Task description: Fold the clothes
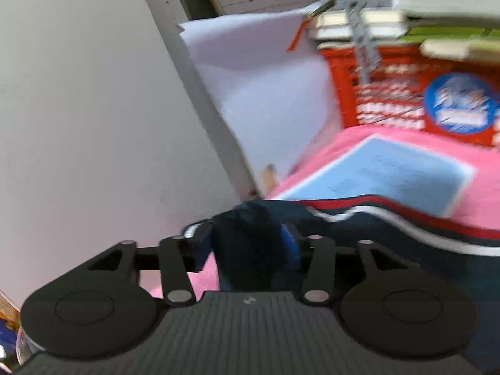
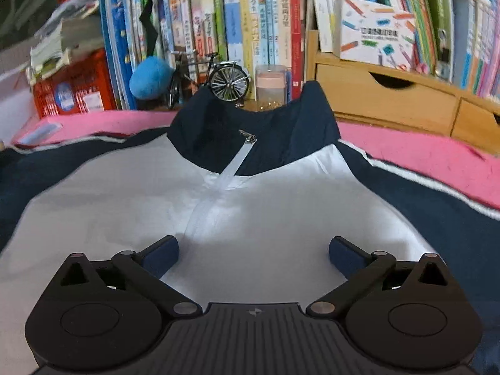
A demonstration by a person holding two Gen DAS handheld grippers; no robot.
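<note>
my left gripper is clamped on a bunch of navy sleeve; my right gripper hangs spread apart over the jacket, which lies flat just ahead on the pink cloth. i judge the sleeve fold is underway; next, carry the sleeve across the white chest.

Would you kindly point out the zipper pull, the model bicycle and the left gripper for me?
zipper pull (image 2: 249,137), right wrist view, on the metal tab.
model bicycle (image 2: 229,82), right wrist view, on its spoked wheel.
left gripper (image 1: 247,242), left wrist view, midway between fingertips, on pinched navy cloth.
</note>
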